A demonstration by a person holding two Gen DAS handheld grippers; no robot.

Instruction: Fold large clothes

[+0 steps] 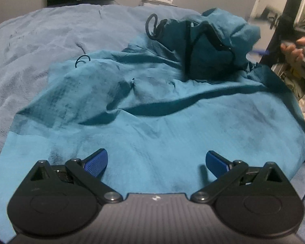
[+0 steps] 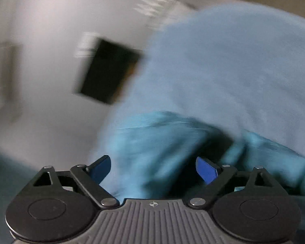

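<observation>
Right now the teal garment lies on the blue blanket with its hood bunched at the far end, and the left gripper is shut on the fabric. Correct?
Not quite. The left gripper is open: in the left wrist view its jaws stand wide apart above the teal garment, pinching nothing. The rest holds: the garment lies on the blue blanket with its hood bunched at the far end.

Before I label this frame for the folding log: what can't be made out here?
- Right wrist view: motion blur smears the teal garment; its folds are unreadable.
- Left wrist view: the garment's near edge is hidden behind the left gripper.
- Left wrist view: the hand is blurred and cut off by the edge.
</observation>
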